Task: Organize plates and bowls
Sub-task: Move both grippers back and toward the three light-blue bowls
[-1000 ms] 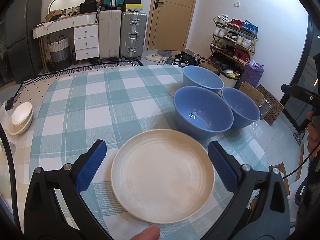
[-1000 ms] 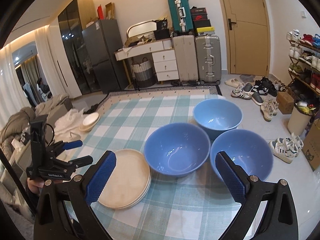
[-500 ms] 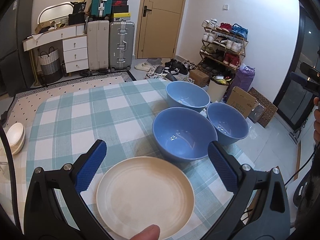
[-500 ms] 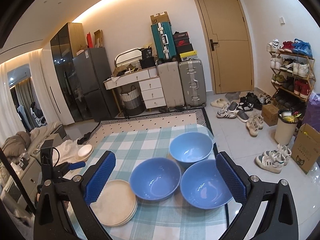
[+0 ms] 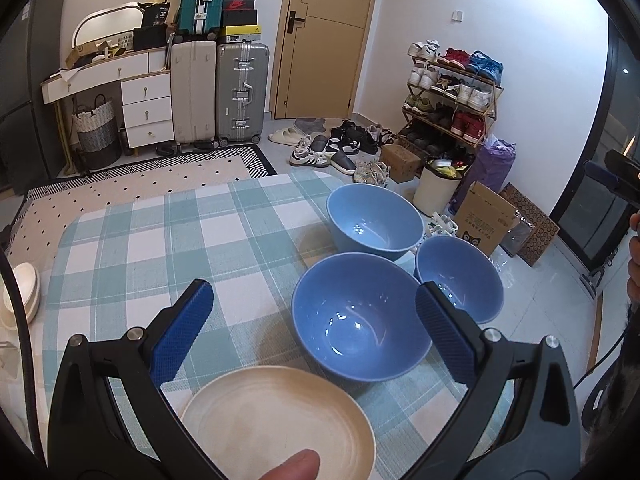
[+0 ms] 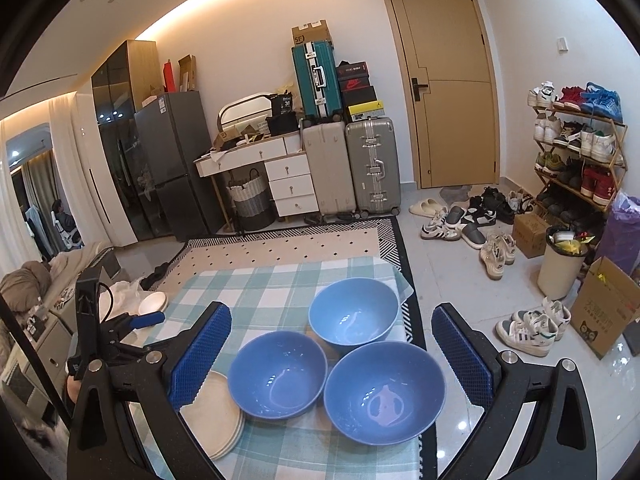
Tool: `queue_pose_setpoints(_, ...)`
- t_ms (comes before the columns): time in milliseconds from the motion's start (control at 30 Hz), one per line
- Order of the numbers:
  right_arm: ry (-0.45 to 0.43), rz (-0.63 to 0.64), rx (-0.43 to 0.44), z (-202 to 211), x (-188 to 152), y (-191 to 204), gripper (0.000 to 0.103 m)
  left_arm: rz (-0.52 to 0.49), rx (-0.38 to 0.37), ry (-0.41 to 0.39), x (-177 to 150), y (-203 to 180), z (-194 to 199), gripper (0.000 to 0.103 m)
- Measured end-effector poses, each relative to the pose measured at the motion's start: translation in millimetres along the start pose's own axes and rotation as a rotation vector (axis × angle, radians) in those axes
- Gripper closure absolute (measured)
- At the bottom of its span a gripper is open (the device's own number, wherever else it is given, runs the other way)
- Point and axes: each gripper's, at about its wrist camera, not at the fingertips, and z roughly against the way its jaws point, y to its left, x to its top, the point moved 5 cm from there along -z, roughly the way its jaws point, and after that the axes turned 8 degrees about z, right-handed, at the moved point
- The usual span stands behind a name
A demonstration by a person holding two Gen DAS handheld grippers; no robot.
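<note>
Plates (image 6: pixel 216 420) sit stacked on the bench (image 5: pixel 160 240) beside three blue bowls (image 6: pixel 278 372), still un-nested. Both the left claw (image 5: pixel 316 332) and right claw (image 6: pixel 332 352) hang wide open, empty. Next likely means gripping one bowl's rim.

Lived-in home, entry area. Shoe rack (image 6: pixel 576 152) at 3 o'clock, loose sneakers and slippers (image 6: pixel 464 220) on tile by the door (image 6: pixel 444 84) at 1 o'clock. Suitcases (image 6: pixel 352 164), drawer unit (image 6: pixel 290 184) and fridge (image 6: pixel 176 168) from 12 to 10 o'clock. Checked cloth covers the worktop (image 5: pixel 160 232).
</note>
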Motion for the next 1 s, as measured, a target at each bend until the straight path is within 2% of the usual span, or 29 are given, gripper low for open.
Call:
queue_pose_setpoints(400, 0.015, -0.051, 0.007, -40.0, 4.5, -38.5, 0.001, -0.010, 0.012, 0.010, 33.0, -16.7, -40.9, 0.002)
queue_pose_setpoints(1000, 0.130, -0.059, -0.006, -121.1, -3.7, -66.6, 0.001, 0.021, 0.031, 0.068, 72.1, -15.2, -117.7, 0.002)
